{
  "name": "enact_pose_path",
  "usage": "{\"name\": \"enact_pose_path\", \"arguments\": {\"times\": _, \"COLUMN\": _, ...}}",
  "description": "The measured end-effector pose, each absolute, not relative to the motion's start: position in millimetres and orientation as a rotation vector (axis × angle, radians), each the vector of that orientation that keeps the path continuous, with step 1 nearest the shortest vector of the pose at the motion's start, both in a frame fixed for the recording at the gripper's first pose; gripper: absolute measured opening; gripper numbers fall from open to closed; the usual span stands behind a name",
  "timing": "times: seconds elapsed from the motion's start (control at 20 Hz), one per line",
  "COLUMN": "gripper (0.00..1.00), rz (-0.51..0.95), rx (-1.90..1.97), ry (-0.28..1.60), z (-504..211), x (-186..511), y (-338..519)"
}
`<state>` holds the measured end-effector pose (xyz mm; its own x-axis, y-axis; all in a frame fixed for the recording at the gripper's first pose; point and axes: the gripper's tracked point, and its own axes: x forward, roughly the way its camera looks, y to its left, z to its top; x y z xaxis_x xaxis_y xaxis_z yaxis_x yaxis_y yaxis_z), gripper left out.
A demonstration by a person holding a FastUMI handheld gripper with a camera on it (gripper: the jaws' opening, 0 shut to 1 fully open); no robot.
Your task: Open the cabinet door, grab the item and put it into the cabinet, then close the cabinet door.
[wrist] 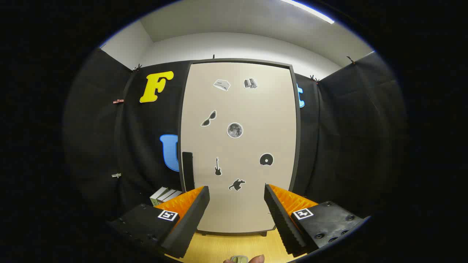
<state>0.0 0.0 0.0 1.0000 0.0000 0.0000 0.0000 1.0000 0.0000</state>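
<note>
— Cabinet door first: shut flat in its dark frame, stickers all over its pale face. Nothing has gone inside yet, I'd say.

— And the handle?

— Handle is that dark upright bar at the door's left edge, low down. Being on that edge suggests the door hinges on the right and swings open from the left.

— Where's the tool against the door?

— Hand-held gripper faces the door's lower half squarely, fingers spread wide apart with nothing between them. The left finger's tip sits just below and beside the handle. My guess is they're held apart so one finger can hook behind that bar, or both can close on it.

— So opening is the step in hand?

— Looks like it, and it hasn't begun. It would need a shift toward the handle from here, since the gap is centred on bare door.

— And the item to be stowed?

— Left of the door, beside the frame's foot, there's a small stack of boxes, partly hidden behind the left finger. Possibly that; I can't tell for certain. It's kept off to the side, maybe so the door can swing past.

— Anything else?

— Wooden worktop runs under the door, and a person's fingertips peek in nearest us, below the door.
</note>
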Motion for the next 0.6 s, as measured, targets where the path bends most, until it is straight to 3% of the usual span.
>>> {"name": "enact_pose_path", "arguments": {"times": 0.6, "gripper": 0.97, "rz": 0.0, "rx": -0.033, "ry": -0.015, "z": 7, "x": -7, "y": 12}}
